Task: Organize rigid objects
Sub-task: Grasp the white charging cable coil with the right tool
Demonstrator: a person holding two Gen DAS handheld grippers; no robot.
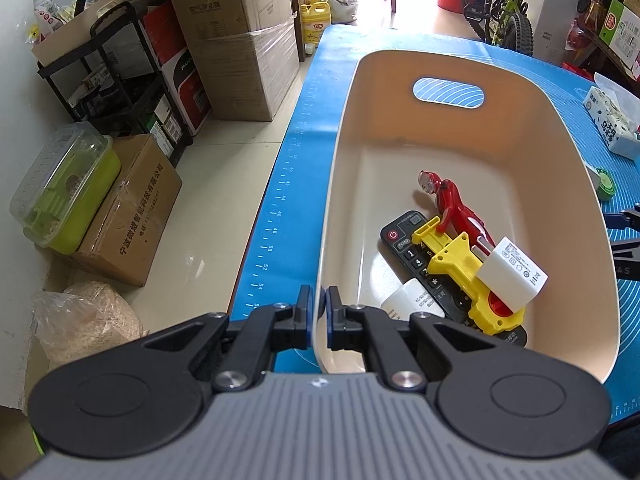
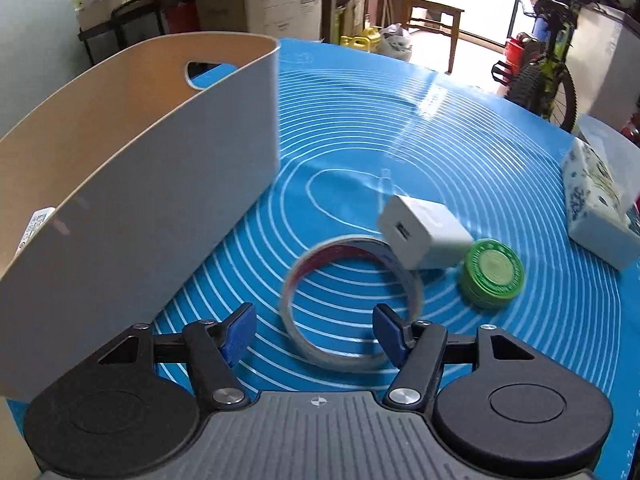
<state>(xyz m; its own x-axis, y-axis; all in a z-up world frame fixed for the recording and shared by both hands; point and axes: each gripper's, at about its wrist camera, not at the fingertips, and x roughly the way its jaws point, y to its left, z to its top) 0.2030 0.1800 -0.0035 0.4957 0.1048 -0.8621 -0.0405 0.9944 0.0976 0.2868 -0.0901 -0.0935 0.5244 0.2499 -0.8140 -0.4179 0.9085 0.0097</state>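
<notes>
Glossy plastic bin (image 1: 540, 152) — smooth blue mat (image 2: 400, 128).

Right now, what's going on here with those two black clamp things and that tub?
A person is tidying loose items into a beige tub on a blue mat. The left gripper is clamped shut on the tub's near rim. Inside lie a remote, a yellow toy, a red figure and a white charger. The right gripper is open, low over a tape roll. Another white charger and a green tin wait on the mat.
</notes>
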